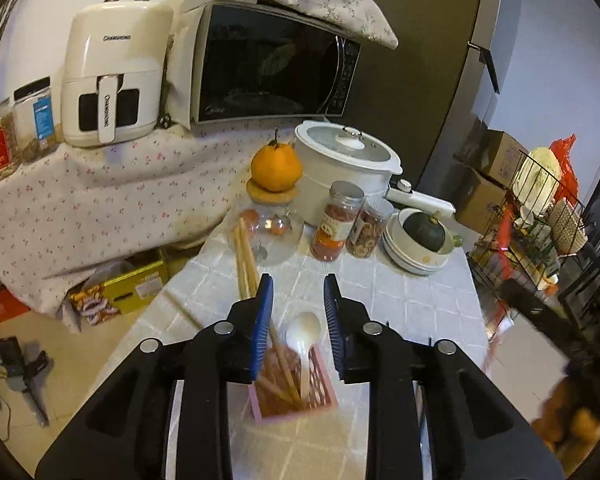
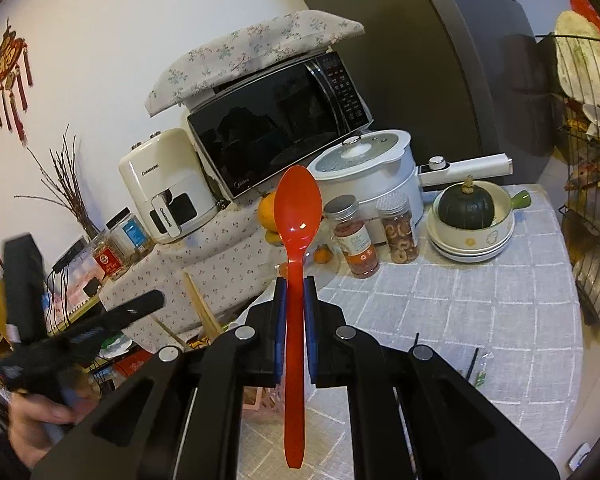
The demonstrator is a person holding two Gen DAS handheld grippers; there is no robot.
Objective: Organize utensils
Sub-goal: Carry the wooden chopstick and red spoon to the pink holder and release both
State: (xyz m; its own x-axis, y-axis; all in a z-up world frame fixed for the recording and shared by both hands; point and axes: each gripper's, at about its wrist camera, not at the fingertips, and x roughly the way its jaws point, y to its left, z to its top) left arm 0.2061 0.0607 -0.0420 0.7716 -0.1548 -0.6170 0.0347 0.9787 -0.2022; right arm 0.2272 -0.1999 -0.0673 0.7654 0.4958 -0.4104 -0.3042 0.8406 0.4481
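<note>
In the left wrist view my left gripper (image 1: 299,296) is open and empty, just above a pink slotted holder (image 1: 296,390) on the table. The holder contains a white spoon (image 1: 304,336) and wooden chopsticks (image 1: 247,258) that lean out to the left. In the right wrist view my right gripper (image 2: 295,292) is shut on a red plastic spoon (image 2: 296,236), bowl up, handle hanging down over the pink holder (image 2: 260,400), mostly hidden below. The left gripper body (image 2: 80,328) shows blurred at the left.
A grey checked tablecloth (image 2: 460,312) covers the table. At its back stand a glass jar with an orange on top (image 1: 276,168), two spice jars (image 1: 342,220), stacked bowls with a green squash (image 1: 422,236) and a white pot (image 1: 348,152). A microwave (image 1: 276,64) and a wire rack (image 1: 540,216) flank it.
</note>
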